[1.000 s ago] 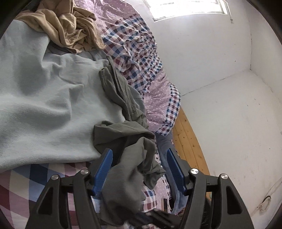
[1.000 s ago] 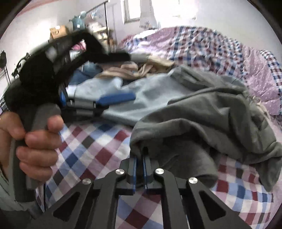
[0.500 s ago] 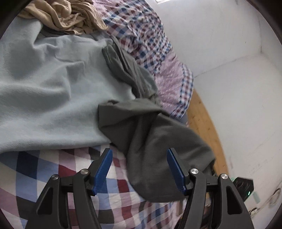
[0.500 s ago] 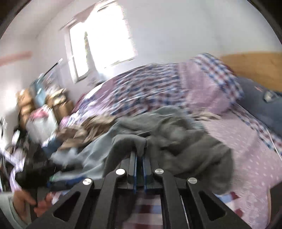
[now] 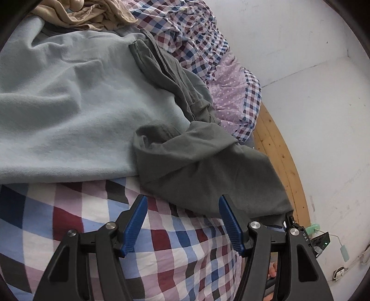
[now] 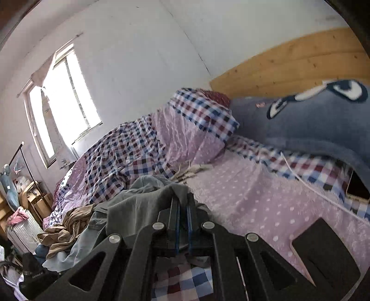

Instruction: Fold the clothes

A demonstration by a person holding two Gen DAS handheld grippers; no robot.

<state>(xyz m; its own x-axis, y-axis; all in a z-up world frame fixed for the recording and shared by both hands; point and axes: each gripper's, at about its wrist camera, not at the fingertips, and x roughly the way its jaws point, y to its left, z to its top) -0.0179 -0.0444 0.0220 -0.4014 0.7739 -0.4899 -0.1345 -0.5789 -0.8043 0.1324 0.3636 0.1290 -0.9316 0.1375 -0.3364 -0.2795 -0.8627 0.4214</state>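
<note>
On the checked bedspread [image 5: 76, 222] lie three garments: grey [image 5: 208, 171], blue [image 5: 69, 111], tan [image 5: 87, 14]

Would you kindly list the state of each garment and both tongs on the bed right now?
Grey garment: crumpled, one edge pinched and pulled taut.
Light blue garment: spread out, unfolded.
Tan garment: bunched in a heap.
Left tongs: open, empty.
Right tongs: shut on grey garment.

The left gripper [image 5: 182, 222], black with ribbed blue pads, hangs with its jaws wide apart above a checked red, blue and white bedsheet [image 5: 76, 222], nothing between them. Just ahead a crumpled grey-green cotton garment [image 5: 203, 166] lies partly over a pale blue fleece sweatshirt [image 5: 69, 111]. A tan garment [image 5: 87, 14] is bunched beyond, and a pine bed frame [image 5: 279, 157] runs along the white wall [image 5: 300, 46].
</note>
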